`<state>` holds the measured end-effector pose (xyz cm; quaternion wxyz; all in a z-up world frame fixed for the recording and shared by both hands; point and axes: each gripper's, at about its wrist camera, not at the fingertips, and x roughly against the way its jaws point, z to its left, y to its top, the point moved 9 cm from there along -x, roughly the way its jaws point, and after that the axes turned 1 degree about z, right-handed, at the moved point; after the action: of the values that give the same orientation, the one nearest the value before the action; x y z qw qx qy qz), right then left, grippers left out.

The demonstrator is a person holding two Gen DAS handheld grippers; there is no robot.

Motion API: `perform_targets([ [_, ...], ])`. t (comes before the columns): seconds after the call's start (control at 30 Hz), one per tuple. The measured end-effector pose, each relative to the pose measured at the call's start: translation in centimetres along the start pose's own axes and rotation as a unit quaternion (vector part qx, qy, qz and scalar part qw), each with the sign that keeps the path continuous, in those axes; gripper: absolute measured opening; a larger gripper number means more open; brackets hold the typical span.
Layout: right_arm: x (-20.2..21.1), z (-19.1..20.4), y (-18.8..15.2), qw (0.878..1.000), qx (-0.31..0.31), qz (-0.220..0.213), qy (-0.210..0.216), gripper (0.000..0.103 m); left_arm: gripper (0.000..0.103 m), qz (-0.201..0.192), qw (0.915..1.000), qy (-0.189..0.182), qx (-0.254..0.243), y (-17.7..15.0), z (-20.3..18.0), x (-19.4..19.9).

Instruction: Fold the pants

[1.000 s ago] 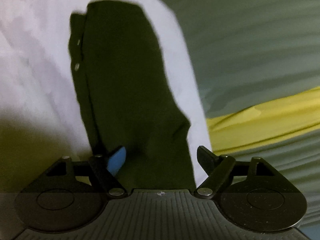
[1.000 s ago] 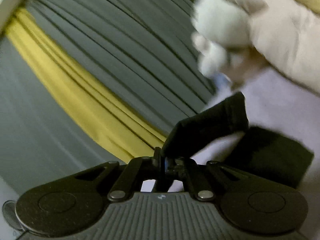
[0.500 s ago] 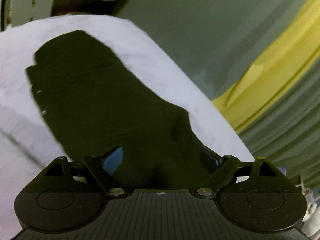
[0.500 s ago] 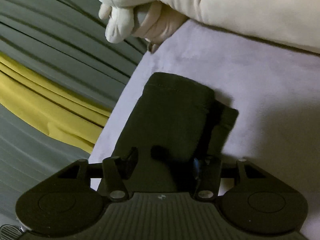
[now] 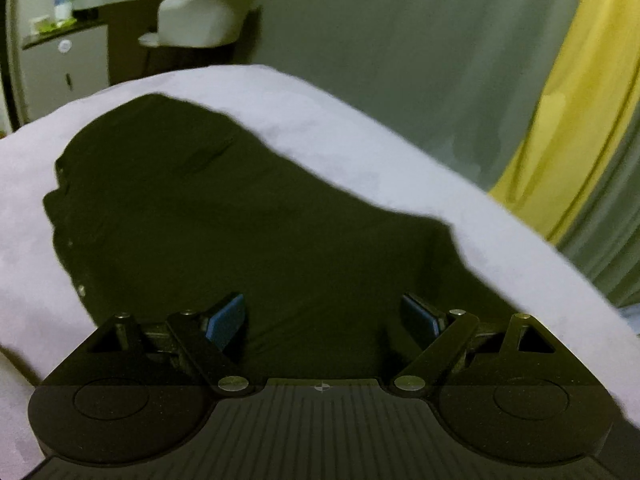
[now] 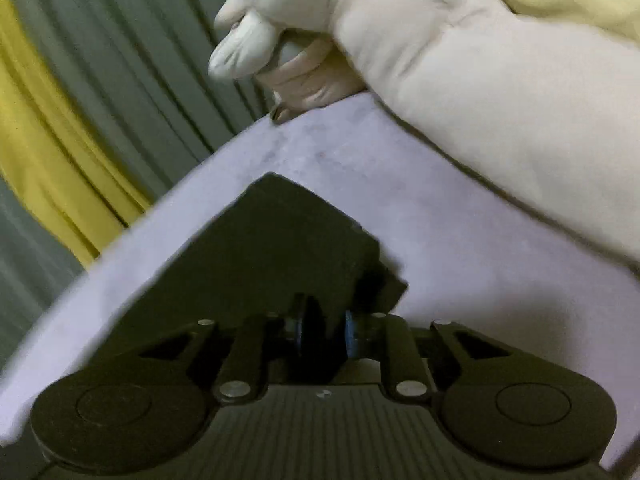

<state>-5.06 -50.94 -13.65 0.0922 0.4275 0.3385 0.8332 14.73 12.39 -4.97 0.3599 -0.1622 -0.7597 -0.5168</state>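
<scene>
My left gripper point(image 5: 322, 320) stands with its jaws wide apart and nothing clamped. The black pants point(image 5: 224, 216) lie flat on the pale lavender surface point(image 5: 360, 148), which serves here as the landmark. The cloth fills the gap between my left fingers point(image 5: 226, 320) from below, and it spreads away from them toward the far rounded edge of the lavender surface. The pads hang over the near end of the pants; contact cannot be confirmed. Beyond the lavender surface hang a grey curtain point(image 5: 400, 60) and a yellow curtain point(image 5: 580, 100), and at the far left stands a white chair point(image 5: 204, 12).

My right gripper point(image 6: 322, 330) has its jaws closing, with a narrow gap left between the blue pads. A raised fold of the pants point(image 6: 288, 240) sits between them. Whether the pads press on the fold cannot be told. From these jaws the folded pants extend as a dark block, its far corner pointing toward the far edge of the lavender surface point(image 6: 460, 220). At that edge a gloved hand point(image 6: 280, 40) is closed around a handle, its cream sleeve point(image 6: 500, 100) crossing above the surface.
</scene>
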Motion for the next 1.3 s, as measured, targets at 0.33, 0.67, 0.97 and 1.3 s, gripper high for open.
perform_targets([
  [0.33, 8.8, 22.0, -6.6, 0.957, 0.254, -0.064, 0.124, 0.065, 0.090, -0.010, 0.9988, 0.042, -0.024, -0.5, 0.6, -3.0],
  [0.67, 12.8, 47.2, -35.0, 0.789, 0.480, 0.110, 0.368, 0.040, 0.091, -0.091, 0.9716, 0.177, 0.129, 1.7, 10.5, -0.4],
  [0.97, 5.3, 52.3, -35.9, 0.805, 0.505, 0.081, 0.300, 0.094, 0.093, -0.106, 0.9610, 0.186, 0.174, 2.0, 12.6, -1.2],
  [1.3, 9.3, 45.3, -31.4, 0.825, 0.452, 0.082, 0.328, 0.093, 0.096, -0.056, 0.9442, 0.062, 0.319, 1.5, 16.9, -2.2],
])
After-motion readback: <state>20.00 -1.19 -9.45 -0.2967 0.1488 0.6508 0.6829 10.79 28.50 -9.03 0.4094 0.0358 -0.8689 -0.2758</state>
